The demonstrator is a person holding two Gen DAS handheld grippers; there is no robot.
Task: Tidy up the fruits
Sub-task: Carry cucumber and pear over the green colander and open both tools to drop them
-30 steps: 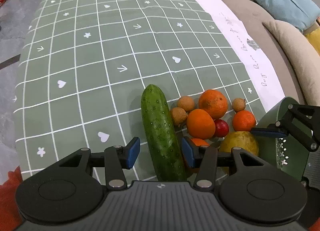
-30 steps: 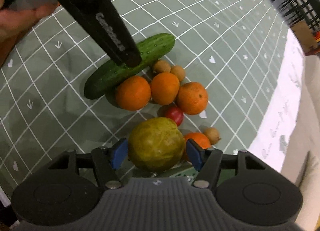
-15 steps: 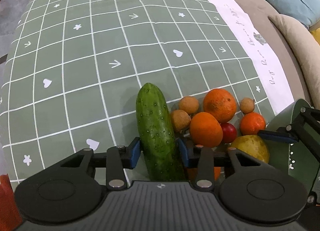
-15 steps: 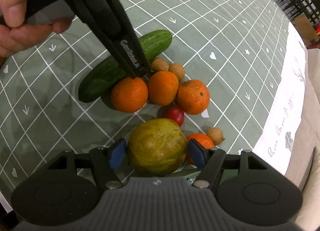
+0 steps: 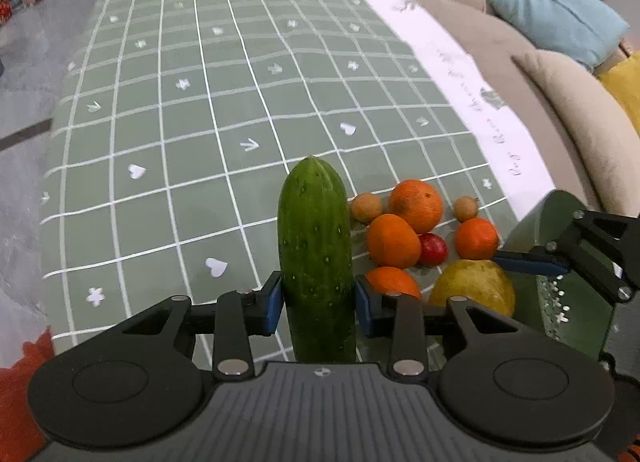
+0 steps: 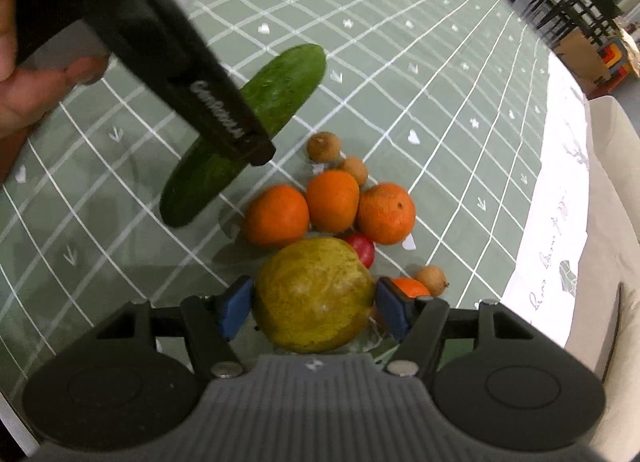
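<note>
Left gripper (image 5: 315,308): blue pads pressed against both sides of the cucumber (image 5: 316,254), holding it. Cucumber runs up the centre of the left wrist view; in the right wrist view it sits in the upper left, and looks raised off the green checked cloth on the counter (image 5: 192,110), a shadow lying beneath it.

Right gripper (image 6: 314,308): jaws wide, blue pads at either flank of the large yellow-green fruit (image 6: 314,296), bottom centre of its frame. Left pad appears to touch; on the right I cannot tell whether the pad touches, so a firm grip is uncertain.

Rest of the pile, mid-frame right of the cucumber: three oranges (image 6: 332,201) bunched together, a small red fruit (image 6: 362,248) tucked against the yellow-green one, a fourth orange (image 5: 476,238), three small brown round fruits (image 6: 323,146).

Green perforated basket (image 5: 560,302) at right edge of left wrist view, just beside the pile. Beige sofa (image 5: 500,46) with a blue cushion (image 5: 556,14), upper right.
</note>
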